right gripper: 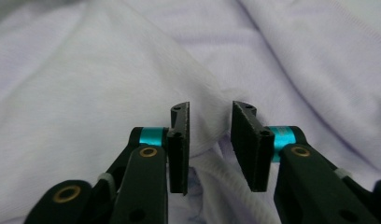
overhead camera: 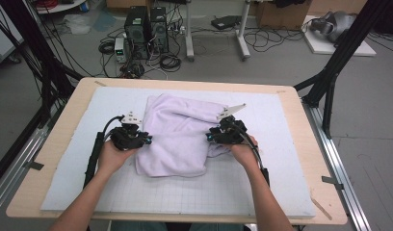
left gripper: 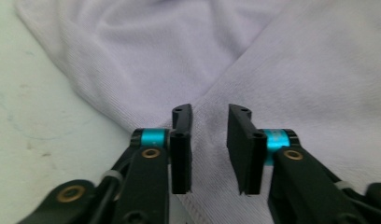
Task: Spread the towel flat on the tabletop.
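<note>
A crumpled lilac towel is lying mid-bench on the white mat, while the left claw and right claw are standing partly open over its left and right edges, cloth showing between the jaws, nothing gripped.

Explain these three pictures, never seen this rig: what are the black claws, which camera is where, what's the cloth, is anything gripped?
No robot arm here: a person holds a two-jaw tool in each hand. The high view looks down on the table; the left gripper and right gripper sit at either side of a pale lilac towel, loosely folded on a white gridded mat. The other two views come from cameras riding on each gripper, looking along its black jaws. In both, the jaws stand apart with a fold of towel between or just beyond them, and the pads are not pinching it. Nothing is gripped.
</note>
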Demonstrator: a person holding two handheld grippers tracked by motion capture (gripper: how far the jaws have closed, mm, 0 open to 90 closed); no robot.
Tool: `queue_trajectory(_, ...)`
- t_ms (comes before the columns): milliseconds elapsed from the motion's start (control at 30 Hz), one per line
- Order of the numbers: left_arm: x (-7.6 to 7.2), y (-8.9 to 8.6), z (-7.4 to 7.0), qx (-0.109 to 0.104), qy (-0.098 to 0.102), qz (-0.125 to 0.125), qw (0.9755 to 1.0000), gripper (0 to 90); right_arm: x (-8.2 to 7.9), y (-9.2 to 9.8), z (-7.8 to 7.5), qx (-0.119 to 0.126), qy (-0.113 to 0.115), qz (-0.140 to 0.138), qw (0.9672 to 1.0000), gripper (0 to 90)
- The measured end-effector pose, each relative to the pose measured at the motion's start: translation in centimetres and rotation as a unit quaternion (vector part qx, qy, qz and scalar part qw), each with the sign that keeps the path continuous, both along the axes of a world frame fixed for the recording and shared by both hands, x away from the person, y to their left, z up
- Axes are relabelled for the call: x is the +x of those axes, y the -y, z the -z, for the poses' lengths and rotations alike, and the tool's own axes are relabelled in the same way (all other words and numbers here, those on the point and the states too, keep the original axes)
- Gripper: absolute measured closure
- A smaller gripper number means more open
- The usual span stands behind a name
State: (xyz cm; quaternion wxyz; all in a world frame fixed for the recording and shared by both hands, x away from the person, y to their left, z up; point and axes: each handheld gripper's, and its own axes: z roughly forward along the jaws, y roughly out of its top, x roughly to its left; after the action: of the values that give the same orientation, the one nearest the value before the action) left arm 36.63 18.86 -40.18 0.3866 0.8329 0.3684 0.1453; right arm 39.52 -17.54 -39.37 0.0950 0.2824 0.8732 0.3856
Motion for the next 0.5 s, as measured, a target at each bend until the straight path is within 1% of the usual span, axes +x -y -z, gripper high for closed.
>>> queue_trajectory(33, -0.6, -0.4, -0.7, -0.009, 0.011, 0.002, 0.9999, 66.1, -0.6, 0.3, -0.6, 0.004, 0.014, -0.003, 0.9999, 66.5)
queue_trajectory(67, -1.1, -0.5, -1.1, -0.014, 0.018, 0.004, 0.9997, 64.5, -1.4, 0.6, -1.3, 0.011, 0.026, -0.003, 0.9996, 66.1)
queue_trajectory(100, -1.6, -0.7, -1.4, -0.015, 0.022, 0.007, 0.9996, 63.3, -2.0, 0.9, -1.8, 0.018, 0.034, -0.005, 0.9992, 66.1)
queue_trajectory(133, -2.1, -0.7, -1.6, -0.015, 0.026, 0.011, 0.9995, 62.5, -2.7, 1.1, -2.1, 0.024, 0.043, -0.01, 0.9987, 66.1)
queue_trajectory(167, -2.7, -0.8, -1.7, -0.012, 0.03, 0.017, 0.9993, 62.3, -3.5, 1.2, -2.4, 0.029, 0.046, -0.015, 0.9984, 65.8)
queue_trajectory(233, -3.5, -0.8, -1.6, 0.0, 0.028, 0.03, 0.9992, 62.1, -5.0, 1.2, -2.4, 0.035, 0.052, -0.032, 0.9975, 64.7)
queue_trajectory(267, -3.9, -0.9, -1.3, 0.006, 0.034, 0.035, 0.9988, 61.7, -5.5, 1.1, -2.2, 0.032, 0.053, -0.041, 0.9973, 64.0)
queue_trajectory(300, -4.3, -0.9, -0.8, 0.007, 0.029, 0.037, 0.9988, 61.6, -6.1, 1.0, -1.9, 0.027, 0.052, -0.049, 0.9971, 63.2)
queue_trajectory(333, -4.6, -1.0, -0.4, 0.009, 0.022, 0.042, 0.9988, 61.1, -6.8, 0.8, -1.3, 0.027, 0.047, -0.057, 0.9969, 61.8)
queue_trajectory(367, -4.7, -0.9, 0.0, 0.011, 0.019, 0.045, 0.9987, 60.6, -7.2, 0.5, -0.8, 0.023, 0.038, -0.064, 0.997, 60.1)
queue_trajectory(433, -5.1, -0.8, 1.3, 0.021, 0.007, 0.053, 0.9983, 59.0, -8.0, 0.1, 0.0, 0.018, 0.037, -0.069, 0.9968, 57.0)
queue_trajectory(467, -5.2, -0.8, 1.9, 0.025, -0.001, 0.056, 0.9981, 58.4, -8.2, -0.1, 0.4, 0.027, 0.033, -0.068, 0.9967, 57.0)
queue_trajectory(500, -5.2, -0.7, 2.3, 0.028, -0.003, 0.058, 0.9979, 58.1, -8.4, -0.3, 0.8, 0.031, 0.029, -0.072, 0.9965, 56.9)
